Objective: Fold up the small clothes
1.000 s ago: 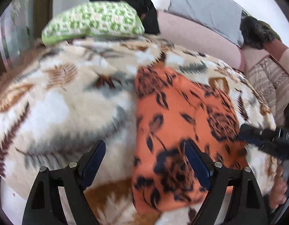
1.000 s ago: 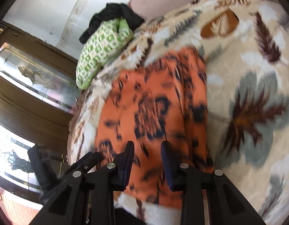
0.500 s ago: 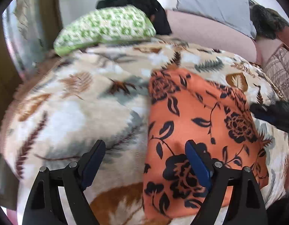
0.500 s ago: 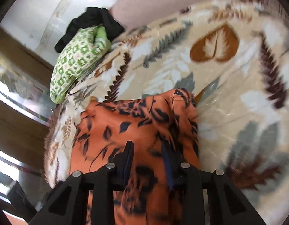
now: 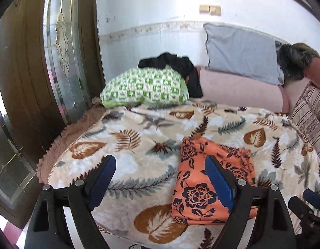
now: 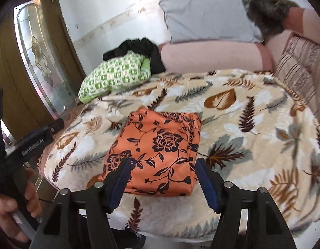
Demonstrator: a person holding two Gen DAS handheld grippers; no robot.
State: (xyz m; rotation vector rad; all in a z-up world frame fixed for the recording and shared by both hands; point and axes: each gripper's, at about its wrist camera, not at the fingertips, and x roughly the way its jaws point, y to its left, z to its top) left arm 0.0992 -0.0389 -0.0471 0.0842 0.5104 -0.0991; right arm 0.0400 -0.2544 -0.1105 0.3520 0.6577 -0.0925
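An orange garment with dark flowers (image 5: 199, 178) lies folded into a flat rectangle on the leaf-patterned blanket (image 5: 126, 145), near its front edge. It also shows in the right wrist view (image 6: 157, 151). My left gripper (image 5: 160, 181) is open and empty, raised above the bed, with the garment by its right finger. My right gripper (image 6: 163, 181) is open and empty, held back from the garment's near edge. The left gripper's body (image 6: 33, 143) shows at the left of the right wrist view.
A green checked pillow (image 5: 145, 87) with a black garment (image 5: 176, 68) on it lies at the bed's far left. A grey pillow (image 5: 240, 54) leans on a pink bolster (image 5: 238, 91). A wooden door with glass (image 5: 56, 62) stands left. A striped cushion (image 6: 301, 72) lies at the right.
Both grippers pulled up and back from the garment. The right gripper, nearly shut before, has opened wide. The garment now lies folded and released on the blanket.
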